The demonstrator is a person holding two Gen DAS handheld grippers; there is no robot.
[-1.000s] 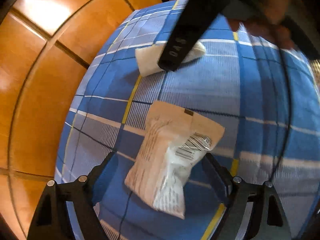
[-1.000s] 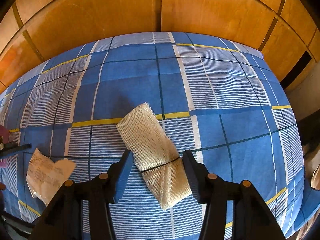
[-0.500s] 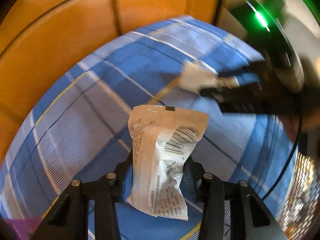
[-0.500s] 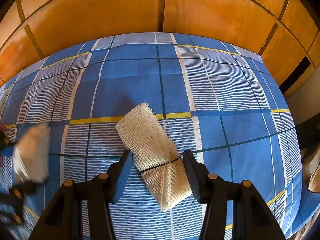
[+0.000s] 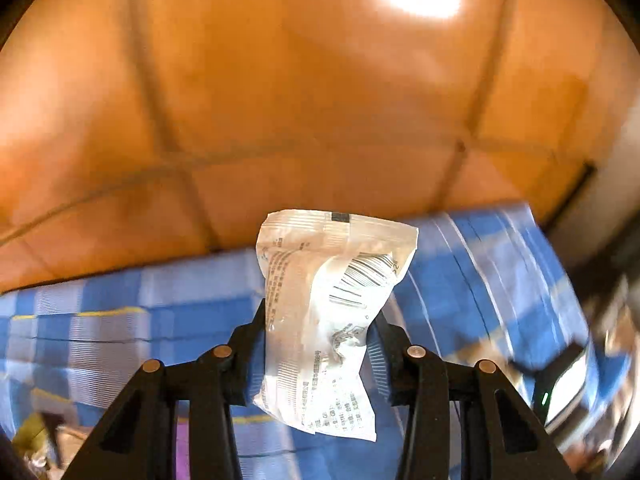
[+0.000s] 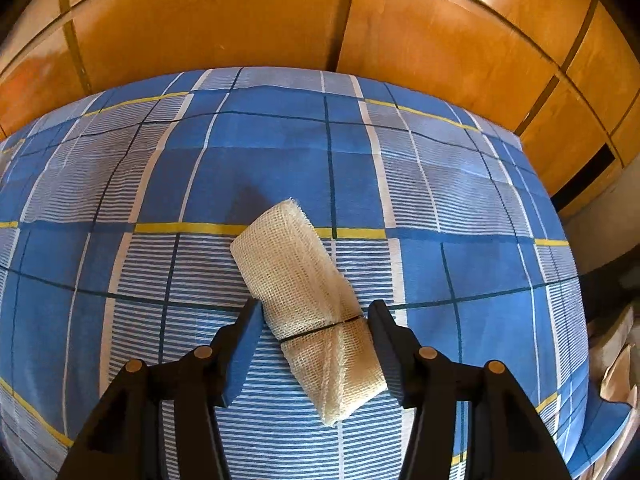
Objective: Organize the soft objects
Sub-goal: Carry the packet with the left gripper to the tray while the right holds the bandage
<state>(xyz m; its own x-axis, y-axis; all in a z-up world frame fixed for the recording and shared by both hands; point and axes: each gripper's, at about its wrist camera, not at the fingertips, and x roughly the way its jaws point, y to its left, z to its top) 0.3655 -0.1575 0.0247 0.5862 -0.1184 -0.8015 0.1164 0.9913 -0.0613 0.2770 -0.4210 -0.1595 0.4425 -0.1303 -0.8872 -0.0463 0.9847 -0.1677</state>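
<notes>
Left claw (image 5: 318,330) pinches the plastic packet (image 5: 326,312) at its crumpled waist, lifted off the checked bedsheet (image 5: 120,312); slick film could slip. Right claw (image 6: 316,322) brackets the gauze roll (image 6: 308,304) lying between its jaws; whether they grip it, I cannot tell.

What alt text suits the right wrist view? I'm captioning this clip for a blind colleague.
A cream gauze roll, bound by a thin dark band, lies on a blue plaid cloth between the fingers of the right gripper, which do not visibly squeeze it. Orange wooden panels rise behind the cloth.
</notes>
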